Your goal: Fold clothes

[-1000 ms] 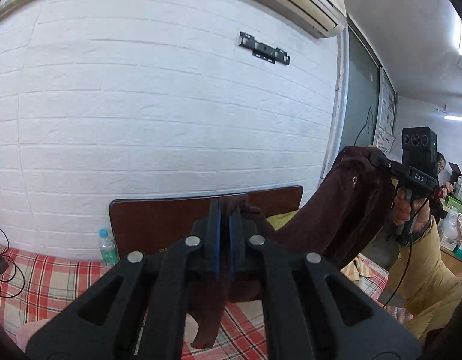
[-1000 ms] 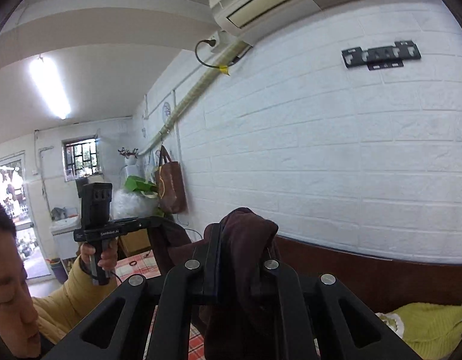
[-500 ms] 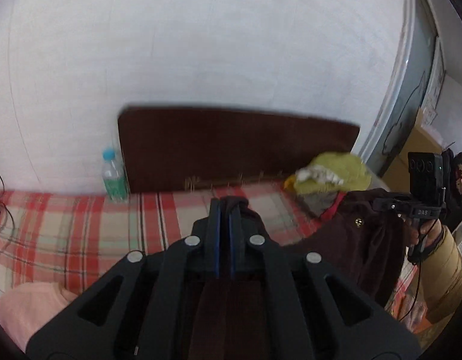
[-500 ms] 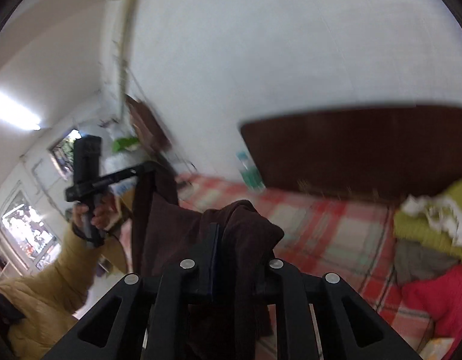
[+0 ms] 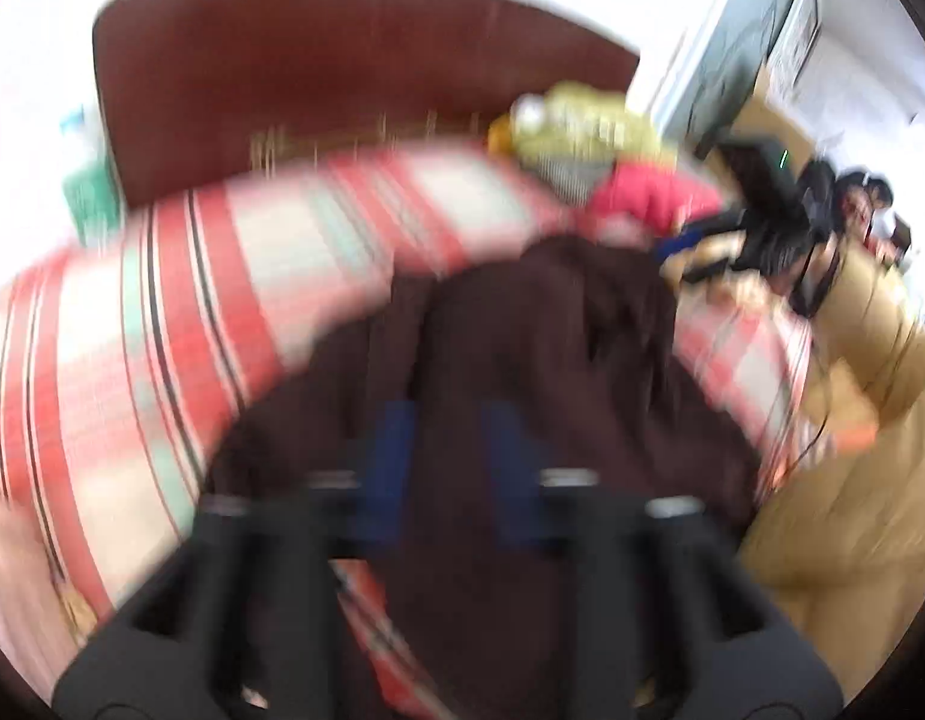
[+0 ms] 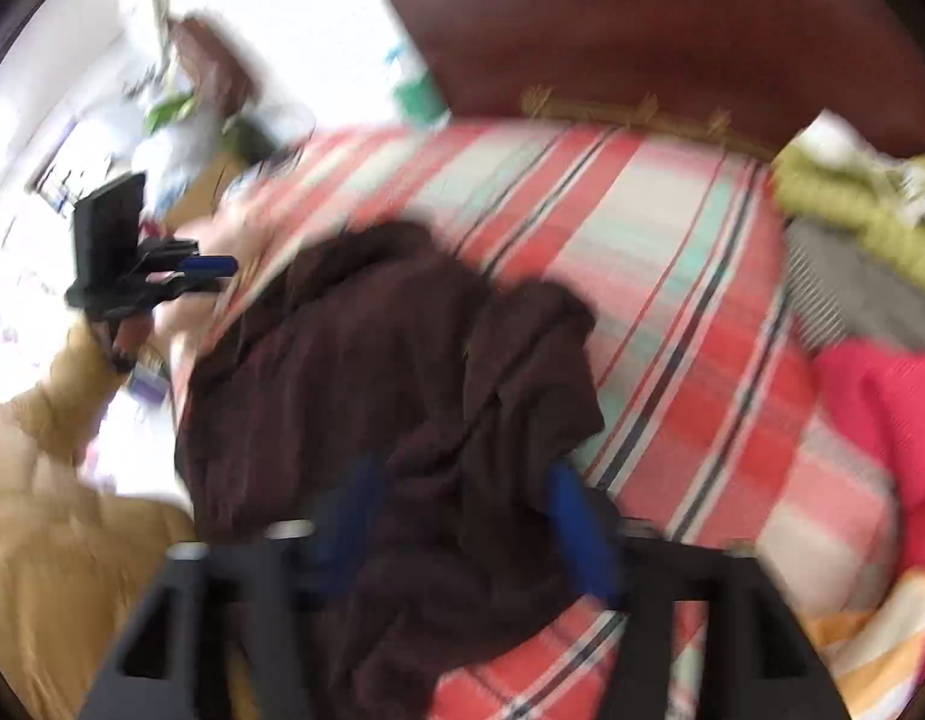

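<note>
A dark brown garment (image 5: 522,348) lies crumpled on the red plaid bed cover (image 5: 162,324); it also shows in the right wrist view (image 6: 366,372). Both views are motion-blurred. My left gripper (image 5: 456,450) is open just above the garment, blue pads apart. My right gripper (image 6: 462,498) is open too, its blue pads wide apart with cloth lying between them. The left gripper also appears at the left of the right wrist view (image 6: 204,267), held in a hand, its blue pads showing.
A dark wooden headboard (image 5: 318,72) backs the bed. A pile of clothes lies at the bed's right: yellow-green (image 6: 852,210), grey (image 6: 846,300), red (image 6: 882,396). A green-labelled bottle (image 5: 87,192) stands left of the headboard. My tan jacket sleeve (image 5: 864,480) is at right.
Both grippers swung down from the wall toward the bed and opened. The brown garment, held up between them before, now lies dropped on the plaid cover.
</note>
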Demonstrator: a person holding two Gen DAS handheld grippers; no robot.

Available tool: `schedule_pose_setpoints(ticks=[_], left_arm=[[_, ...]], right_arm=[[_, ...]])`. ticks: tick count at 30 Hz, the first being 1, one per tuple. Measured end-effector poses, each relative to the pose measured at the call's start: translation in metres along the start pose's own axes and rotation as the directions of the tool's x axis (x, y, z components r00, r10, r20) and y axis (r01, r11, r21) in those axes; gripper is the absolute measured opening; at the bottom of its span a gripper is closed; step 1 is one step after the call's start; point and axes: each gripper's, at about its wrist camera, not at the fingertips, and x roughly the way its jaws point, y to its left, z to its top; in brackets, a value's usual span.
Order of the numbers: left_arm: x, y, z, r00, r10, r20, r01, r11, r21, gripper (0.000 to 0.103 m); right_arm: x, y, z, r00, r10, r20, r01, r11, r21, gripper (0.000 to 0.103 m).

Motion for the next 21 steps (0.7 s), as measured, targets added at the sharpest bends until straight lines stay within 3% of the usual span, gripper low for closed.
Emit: schedule_pose_setpoints(ticks=[1,3,5,6,7,8,9,10,11,13,16,18,19,21], left_arm=[[0.008,0.003,0.014,1.0,0.004,0.02,-0.004,1.0,0.002,0.086],[0.045,0.009,0.037,0.999,0.018,-0.034,-0.018,1.0,0.0,0.086],[0.082,0.011,0.041,0.991,0.021,-0.134,-0.022,1.0,-0.007,0.085],[0.1,0.012,0.041,0.982,0.021,-0.186,-0.023,1.0,-0.011,0.078],[0.118,0.014,0.042,0.971,0.021,-0.237,-0.025,1.0,-0.015,0.056],[0.136,0.015,0.043,0.958,0.02,-0.287,-0.027,0.999,-0.019,0.045],[0.155,0.016,0.043,0.941,0.02,-0.337,-0.029,0.999,-0.023,0.024],[0.156,0.015,0.043,0.938,0.03,-0.344,-0.041,0.999,-0.024,0.008],[0.153,0.013,0.043,0.939,0.043,-0.34,-0.055,0.998,-0.026,0.008],[0.128,0.01,0.044,0.962,0.017,-0.272,-0.031,0.998,-0.047,0.004],[0.057,-0.009,0.027,0.992,-0.075,-0.1,0.076,0.997,0.006,0.004],[0.0,-0.025,0.008,0.986,-0.163,0.027,0.161,0.983,0.085,0.005],[-0.018,-0.035,-0.005,0.981,-0.19,0.046,0.182,0.975,0.13,0.005],[-0.022,-0.046,-0.037,0.972,-0.232,-0.03,0.233,0.96,0.157,0.005]], right_arm=[[-0.002,-0.007,0.008,0.999,-0.001,0.039,0.0,0.999,0.037,0.074],[0.003,-0.022,0.021,0.996,0.033,0.087,-0.045,0.989,0.141,0.075],[0.025,-0.04,0.032,0.996,0.065,0.067,-0.079,0.97,0.229,0.076],[0.04,-0.045,0.036,0.998,0.054,0.032,-0.06,0.967,0.248,0.076],[0.056,-0.048,0.04,0.998,0.055,-0.008,-0.051,0.965,0.258,0.076],[0.071,-0.048,0.044,0.996,0.074,-0.049,-0.058,0.962,0.267,0.076],[0.086,-0.05,0.046,0.992,0.089,-0.09,-0.062,0.961,0.27,0.076],[0.097,-0.051,0.048,0.99,0.082,-0.114,-0.05,0.964,0.259,0.072],[0.105,-0.05,0.05,0.988,0.082,-0.131,-0.048,0.968,0.246,0.05],[0.096,-0.038,0.053,0.993,0.076,-0.09,-0.057,0.979,0.197,0.015],[0.05,-0.018,0.047,0.993,0.093,0.072,-0.101,0.988,0.115,0.014],[0.005,0.004,0.029,0.975,0.127,0.18,-0.13,0.992,0.004,0.014],[-0.012,0.019,0.016,0.971,0.138,0.196,-0.127,0.99,-0.067,0.014],[-0.032,0.045,-0.013,0.971,0.166,0.171,-0.136,0.975,-0.175,0.014]])
